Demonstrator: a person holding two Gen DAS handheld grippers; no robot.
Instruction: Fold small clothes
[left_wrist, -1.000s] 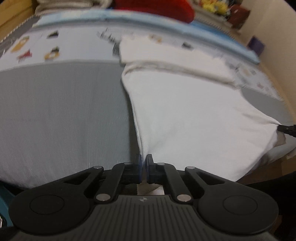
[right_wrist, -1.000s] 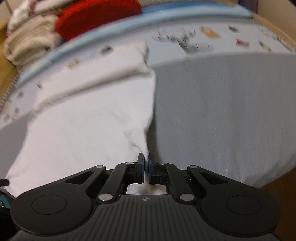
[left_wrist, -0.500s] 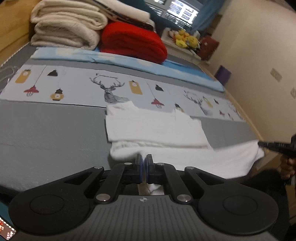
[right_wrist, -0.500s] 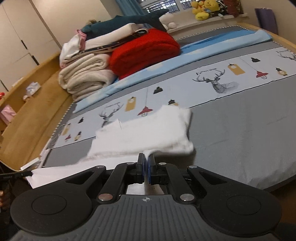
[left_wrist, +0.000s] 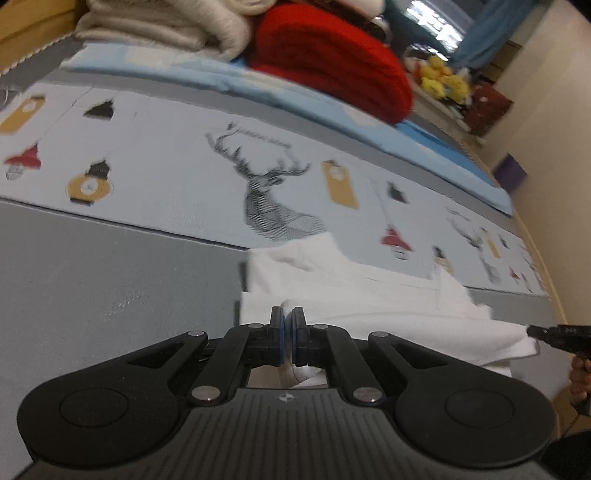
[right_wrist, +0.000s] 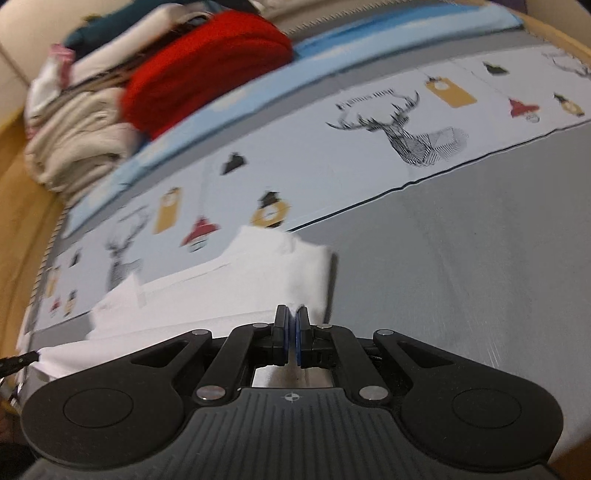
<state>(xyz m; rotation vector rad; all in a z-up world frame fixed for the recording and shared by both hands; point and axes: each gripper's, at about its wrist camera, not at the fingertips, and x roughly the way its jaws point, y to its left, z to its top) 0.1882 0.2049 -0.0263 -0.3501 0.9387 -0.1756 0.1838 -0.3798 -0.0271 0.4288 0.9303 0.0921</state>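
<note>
A small white garment (left_wrist: 373, 295) lies partly folded on the grey bedcover (left_wrist: 110, 288), just below the deer-print band. My left gripper (left_wrist: 288, 320) is shut on its near left corner. The lifted hem stretches right to my right gripper (left_wrist: 535, 331), whose black tip pinches the other corner beside a hand (left_wrist: 580, 376). In the right wrist view the white garment (right_wrist: 255, 280) lies ahead, and my right gripper (right_wrist: 293, 319) is shut on its near right corner. My left gripper (right_wrist: 22, 359) shows at that view's left edge, holding the hem. The garment's underside is hidden.
A red folded blanket (left_wrist: 332, 59) and cream towels (left_wrist: 162, 26) are stacked at the far side of the bed. Plush toys (left_wrist: 439, 81) sit by the window. A wooden bed frame (right_wrist: 22, 206) runs along one side. Grey cover (right_wrist: 461, 266) spreads to the right of the garment.
Both grippers have carried the near hem up and forward over the garment, so the lower half now lies doubled toward the deer print. The cameras have come closer to the bed.
</note>
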